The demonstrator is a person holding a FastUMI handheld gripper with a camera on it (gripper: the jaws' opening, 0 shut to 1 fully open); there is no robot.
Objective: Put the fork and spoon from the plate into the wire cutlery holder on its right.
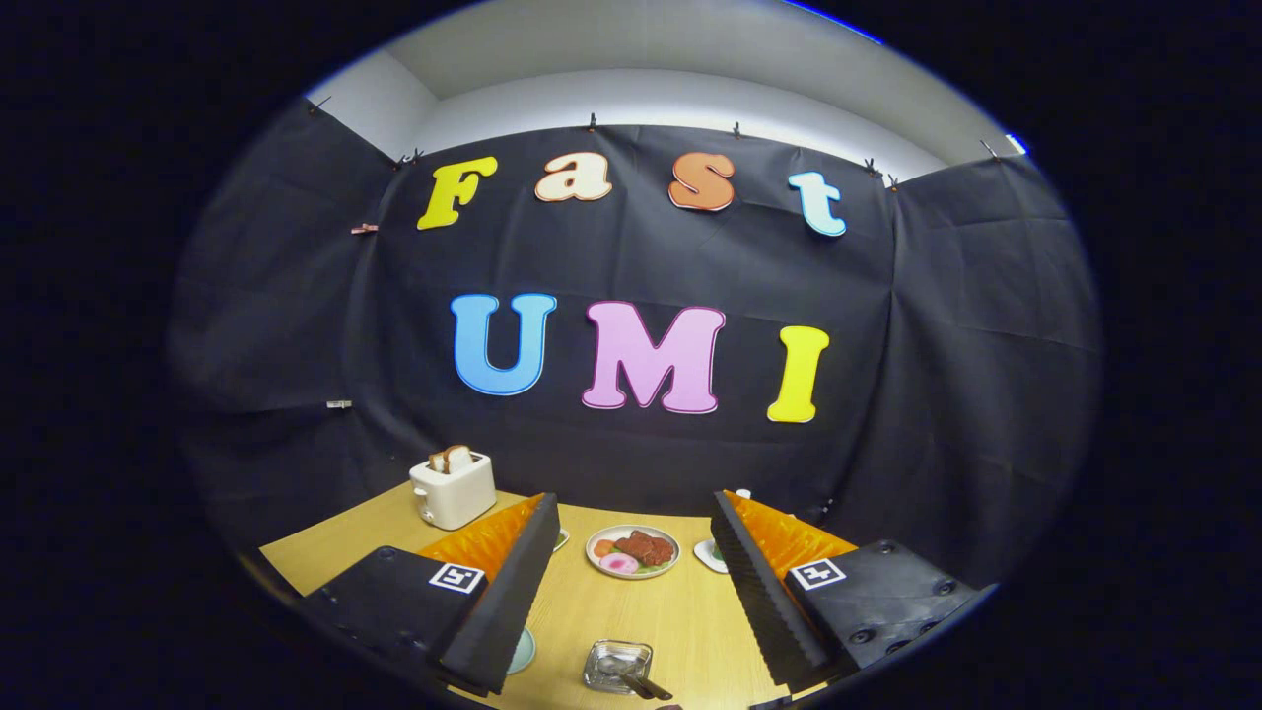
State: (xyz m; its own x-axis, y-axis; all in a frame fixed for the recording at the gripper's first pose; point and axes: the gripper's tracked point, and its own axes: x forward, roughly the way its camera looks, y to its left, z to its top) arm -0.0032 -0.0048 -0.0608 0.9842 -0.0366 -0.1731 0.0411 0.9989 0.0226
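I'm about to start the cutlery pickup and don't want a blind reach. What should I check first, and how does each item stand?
1. Gripper open and empty: ok, fingers spread wide.
2. Plate ahead, between the fingers: ok, on the table, carrying food.
3. Fork and spoon located: cannot tell.
4. Wire cutlery holder located: cannot tell.
5. Path over the small tray close between the fingers: cannot tell; a dark item lies in it.
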